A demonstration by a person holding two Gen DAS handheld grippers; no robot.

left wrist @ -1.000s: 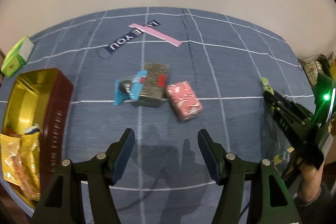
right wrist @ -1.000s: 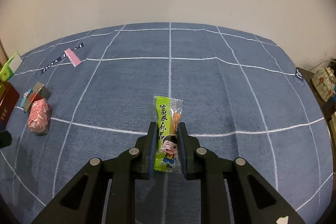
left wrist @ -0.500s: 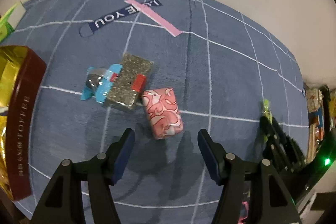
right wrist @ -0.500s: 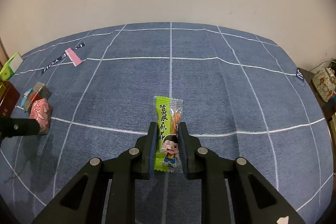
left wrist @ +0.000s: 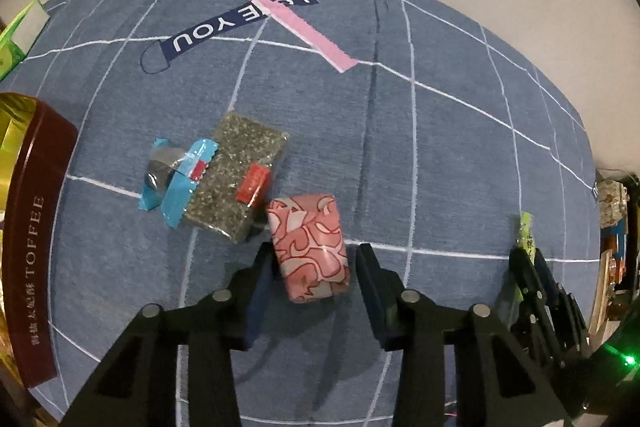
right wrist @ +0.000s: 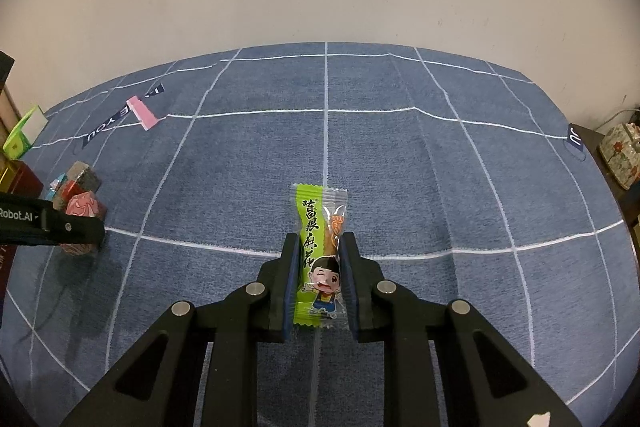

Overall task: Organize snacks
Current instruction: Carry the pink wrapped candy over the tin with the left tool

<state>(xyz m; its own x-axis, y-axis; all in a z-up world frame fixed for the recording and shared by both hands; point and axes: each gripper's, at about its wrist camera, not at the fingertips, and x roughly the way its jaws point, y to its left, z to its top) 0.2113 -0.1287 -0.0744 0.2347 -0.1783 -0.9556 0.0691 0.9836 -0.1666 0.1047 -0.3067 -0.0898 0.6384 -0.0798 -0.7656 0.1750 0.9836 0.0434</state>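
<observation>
Snacks lie in two spots on the blue grid-lined cloth [left wrist: 460,155]: a pink patterned packet [left wrist: 308,247] sits between the fingers of the left gripper [left wrist: 316,267], and a green twist-snack packet [right wrist: 320,255] is clamped lengthwise in the right gripper [right wrist: 319,267], its lower end low over the cloth. The left jaws are closing on the pink packet; the left pad looks to be against its side while a sliver of cloth still shows at the right pad, so I judge it not yet gripped. Just beside the pink packet, touching its upper corner, lies a clear speckled bar [left wrist: 240,183] with a red label, and a blue-wrapped sweet [left wrist: 176,179] overlaps that bar's far side. Further left stands the maroon toffee tin [left wrist: 36,247] with its gold lining, the likely destination, and a green carton [left wrist: 20,35] sits at the cloth's corner. The packet lies skewed to the jaws, so the closing pads may twist it, squeeze it out forward, or nudge the speckled bar; a soft wrapper could also crumple and slip on the lift. Counted: one pink packet, one speckled bar, one blue sweet, one green twist packet, one tin, one carton, plus a navy lettered strap [left wrist: 240,23] crossed by a pink strip [left wrist: 304,31].
</observation>
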